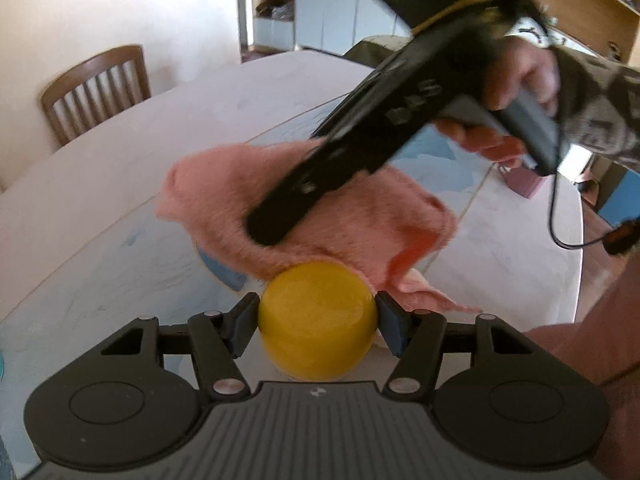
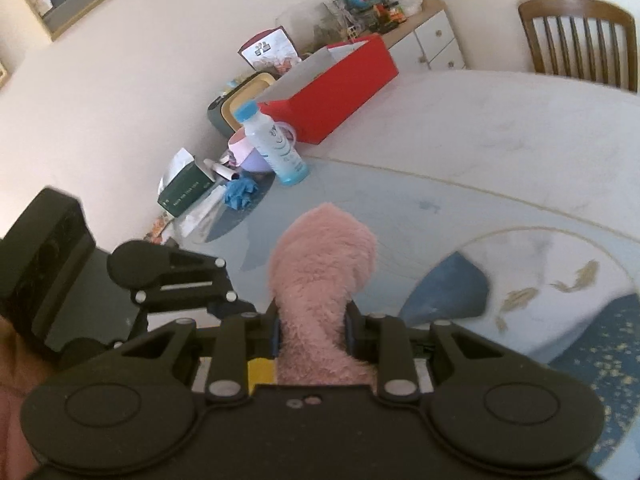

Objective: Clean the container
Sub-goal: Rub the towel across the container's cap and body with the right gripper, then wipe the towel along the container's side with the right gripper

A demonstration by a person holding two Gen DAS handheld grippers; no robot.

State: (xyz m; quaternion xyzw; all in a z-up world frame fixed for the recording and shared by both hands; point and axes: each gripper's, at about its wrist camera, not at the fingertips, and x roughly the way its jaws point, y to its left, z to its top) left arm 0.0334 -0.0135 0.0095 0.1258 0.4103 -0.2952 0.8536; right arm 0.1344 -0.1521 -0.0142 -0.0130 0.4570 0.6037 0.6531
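Observation:
A round yellow container sits between the fingers of my left gripper, which is shut on its sides just above the table. A fluffy pink cloth drapes over the container's far side. The right gripper's black body reaches down into that cloth, held by a hand. In the right wrist view my right gripper is shut on the pink cloth, which bulges forward past the fingers. A sliver of the yellow container shows under its left finger. The left gripper lies at the left.
The white oval table has a blue-patterned glass mat. At its far side stand a clear bottle with a blue cap, a pink-and-lilac bowl, a red box, a green tissue box and a blue rag. Wooden chairs flank the table.

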